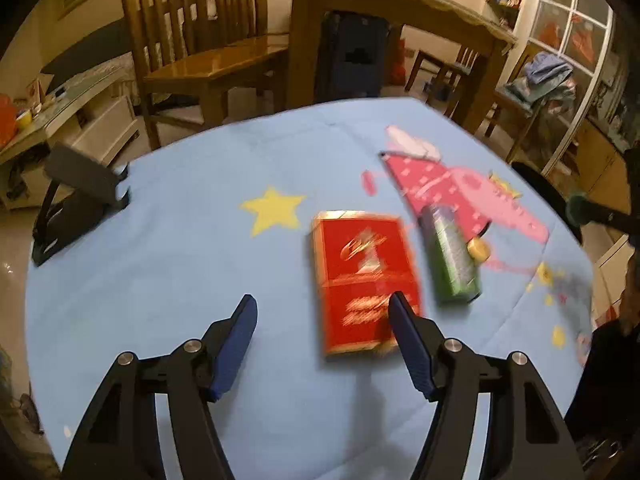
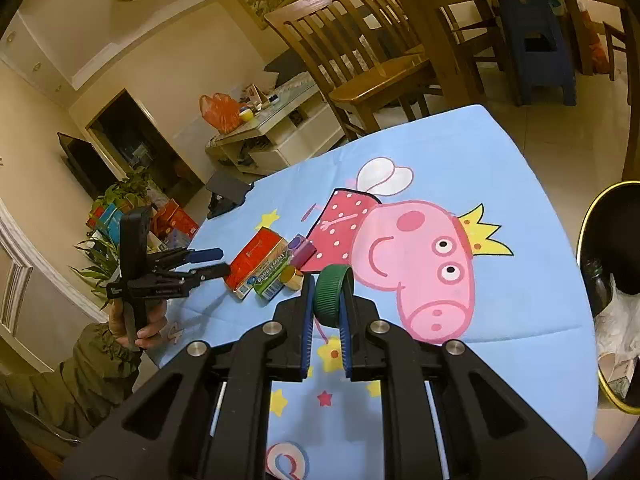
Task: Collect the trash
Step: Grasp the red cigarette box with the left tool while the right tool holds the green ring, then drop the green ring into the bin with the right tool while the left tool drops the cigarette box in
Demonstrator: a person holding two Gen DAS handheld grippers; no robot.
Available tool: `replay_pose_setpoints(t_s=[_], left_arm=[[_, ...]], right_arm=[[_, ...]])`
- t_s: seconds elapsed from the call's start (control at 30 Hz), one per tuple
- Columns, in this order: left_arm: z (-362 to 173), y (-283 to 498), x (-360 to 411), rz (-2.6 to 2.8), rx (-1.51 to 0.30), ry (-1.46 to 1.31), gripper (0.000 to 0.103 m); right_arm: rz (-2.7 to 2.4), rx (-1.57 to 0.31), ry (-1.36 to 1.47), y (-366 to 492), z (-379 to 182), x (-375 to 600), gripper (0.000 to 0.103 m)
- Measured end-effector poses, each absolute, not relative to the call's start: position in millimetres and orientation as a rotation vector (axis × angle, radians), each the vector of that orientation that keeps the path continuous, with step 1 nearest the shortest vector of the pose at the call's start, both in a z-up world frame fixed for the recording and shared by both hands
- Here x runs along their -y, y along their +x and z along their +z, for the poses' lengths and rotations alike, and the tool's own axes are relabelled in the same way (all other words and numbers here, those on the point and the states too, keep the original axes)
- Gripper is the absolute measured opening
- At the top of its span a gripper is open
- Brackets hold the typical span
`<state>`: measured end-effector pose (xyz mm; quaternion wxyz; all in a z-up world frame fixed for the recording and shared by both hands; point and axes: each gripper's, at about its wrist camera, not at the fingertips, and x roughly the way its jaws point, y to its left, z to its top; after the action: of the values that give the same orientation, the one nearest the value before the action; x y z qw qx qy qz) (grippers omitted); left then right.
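A red box (image 1: 364, 280) lies on the blue cartoon cloth (image 1: 180, 280), with a green box (image 1: 452, 256) and a small gold cap (image 1: 479, 249) to its right. My left gripper (image 1: 322, 312) is open just before the red box, its right finger over the box's near corner. In the right wrist view the red box (image 2: 256, 258), green box (image 2: 274, 276), a purple box (image 2: 301, 249) and gold cap (image 2: 293, 278) cluster together. My right gripper (image 2: 326, 304) is shut on a green bottle cap (image 2: 333, 292) above the cloth. The left gripper (image 2: 210, 262) shows there at the left.
A black bin with a yellow rim (image 2: 612, 292) holding white trash stands at the table's right edge. A black phone stand (image 1: 76, 200) sits at the far left corner. Wooden chairs (image 1: 200, 40) and a dining table (image 1: 400, 8) stand beyond.
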<state>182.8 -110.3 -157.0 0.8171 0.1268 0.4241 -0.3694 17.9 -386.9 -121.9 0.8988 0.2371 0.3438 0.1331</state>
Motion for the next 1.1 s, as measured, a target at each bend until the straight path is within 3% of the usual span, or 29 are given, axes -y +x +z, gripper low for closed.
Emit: replay_pose_setpoints(t_s=[0.1,0.37,0.53,0.83,1.1], left_arm=[[-157,175,136,-0.794,-0.866,0.341,0.072],[-176,185,173,-0.76,-0.924,0.398,0.072],[-178,176,170,-0.665,-0.918,0.391,0.063],[-176,136,140,-0.4,-0.93,0.292,0.061],[-119,108,131,-0.299,-0.824,0.08,0.061]], right_arm=[[0.278,-0.715,0.499,21,-123,387,0.012],[0.284,-0.695,0.493,16,-118,393,0.012],[0.281,-0.682,0.49,15,-114,395,0.012],[0.263,-0.67,0.483,6,-113,398,0.012],[0.129,-0.69,0.441,-5,-106,419,0.012]])
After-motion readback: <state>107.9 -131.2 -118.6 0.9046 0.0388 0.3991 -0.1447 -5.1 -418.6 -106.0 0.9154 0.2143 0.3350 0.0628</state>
